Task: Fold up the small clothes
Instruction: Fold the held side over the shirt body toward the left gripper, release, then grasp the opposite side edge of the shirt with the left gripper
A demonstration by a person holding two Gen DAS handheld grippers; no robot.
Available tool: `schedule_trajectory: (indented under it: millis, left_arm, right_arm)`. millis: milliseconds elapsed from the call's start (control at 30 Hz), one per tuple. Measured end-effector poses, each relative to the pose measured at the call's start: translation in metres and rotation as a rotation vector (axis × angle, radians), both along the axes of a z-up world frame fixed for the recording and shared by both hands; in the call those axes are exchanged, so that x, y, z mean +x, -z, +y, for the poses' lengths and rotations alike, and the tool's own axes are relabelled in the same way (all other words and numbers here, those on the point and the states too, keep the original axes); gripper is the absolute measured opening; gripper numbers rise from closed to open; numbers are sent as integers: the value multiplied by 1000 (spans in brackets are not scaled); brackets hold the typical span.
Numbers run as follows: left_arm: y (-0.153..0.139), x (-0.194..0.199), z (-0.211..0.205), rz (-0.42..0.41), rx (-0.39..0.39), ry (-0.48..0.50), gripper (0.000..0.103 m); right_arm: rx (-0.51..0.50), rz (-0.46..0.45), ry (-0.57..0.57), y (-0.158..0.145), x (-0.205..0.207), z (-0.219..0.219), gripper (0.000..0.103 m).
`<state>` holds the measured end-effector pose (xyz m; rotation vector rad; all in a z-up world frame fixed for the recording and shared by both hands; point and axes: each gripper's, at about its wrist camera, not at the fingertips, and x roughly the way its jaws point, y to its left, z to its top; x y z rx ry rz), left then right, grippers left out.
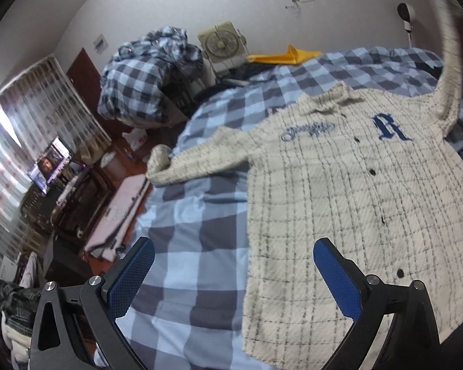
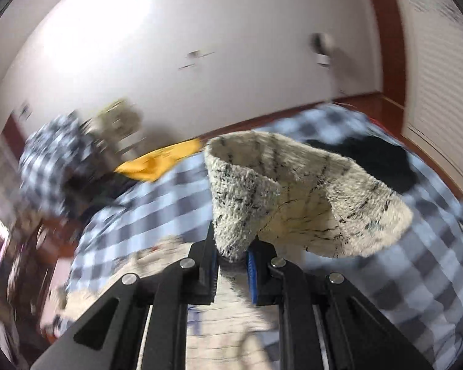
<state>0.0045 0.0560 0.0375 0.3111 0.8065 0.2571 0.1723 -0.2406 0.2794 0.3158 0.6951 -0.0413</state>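
Judging by its thick, fuzzy weave, we take the cream checked shirt (image 1: 339, 185) for soft, floppy and fairly light; cuffs and hem corners seem the best places to pinch. It lies face up, buttoned, across the bed (image 1: 200, 215), its far sleeve lifted toward the far right corner. Our right gripper (image 2: 233, 262) pinches that sleeve's cuff (image 2: 262, 191), raised and angled downward. Our left gripper (image 1: 231, 277) hovers wide and empty over the near hem.

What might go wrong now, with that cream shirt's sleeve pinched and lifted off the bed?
The right gripper holds only the tip of the sleeve; the fuzzy cloth may slip out. The left gripper is open and pins nothing, so pulling may drag the whole shirt across the checked bedcover, wrinkling it.
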Motion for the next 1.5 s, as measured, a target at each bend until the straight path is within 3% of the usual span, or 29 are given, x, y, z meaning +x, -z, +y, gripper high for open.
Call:
schedule_trajectory:
  millis: [167, 267, 300, 333, 367, 433, 533, 600, 667, 800, 933, 1100, 1200, 1267, 1400, 1433, 1500]
  left_arm:
    - [-8, -5, 16, -16, -115, 8, 103]
    - [-4, -1, 30, 1, -159, -30, 103]
    - [-3, 0, 34, 6, -167, -39, 103]
    - [-1, -1, 36, 9, -179, -45, 103]
    - [-1, -1, 39, 12, -199, -47, 103]
    - [-3, -4, 43, 11, -244, -45, 103]
    - [-6, -8, 45, 0, -274, -36, 103]
    - [-6, -8, 45, 2, -284, -32, 103]
    - [-6, -7, 44, 10, -307, -27, 103]
    - [-1, -2, 44, 49, -371, -15, 103]
    - [7, 2, 42, 89, -374, -21, 103]
    - [22, 13, 39, 143, -354, -38, 103]
    - [29, 38, 46, 190, -439, -65, 103]
    - [33, 68, 54, 227, -510, -59, 103]
    - [49, 137, 63, 228, -515, -82, 103]
    - [58, 158, 65, 249, -518, -70, 101]
    - [77, 196, 68, 286, -519, -69, 86]
  right_arm:
    - [40, 12, -220, 23, 42, 127, 11]
    - [85, 133, -373, 72, 70, 212, 16]
    - [120, 216, -421, 105, 81, 242, 31]
    - [157, 283, -449, 131, 88, 255, 60]
    - [224, 371, -464, 165, 93, 267, 70]
    - [304, 459, -435, 208, 90, 271, 72]
    - [339, 513, -468, 247, 80, 257, 72]
    - [322, 531, -458, 264, 74, 219, 72]
    - [285, 511, -418, 265, 65, 188, 72]
    - [94, 483, -245, 261, 42, 80, 72]
    - [-62, 485, -102, 258, 25, 44, 72]
    - [-24, 388, -61, 287, 17, 33, 73]
    - [-107, 491, -68, 312, 33, 61, 73]
    - [-128, 523, -102, 314, 45, 59, 73]
    - [-145, 520, -123, 315, 68, 65, 73]
    - [-139, 526, -126, 318, 64, 65, 73]
    - [-112, 553, -128, 330, 75, 66, 73]
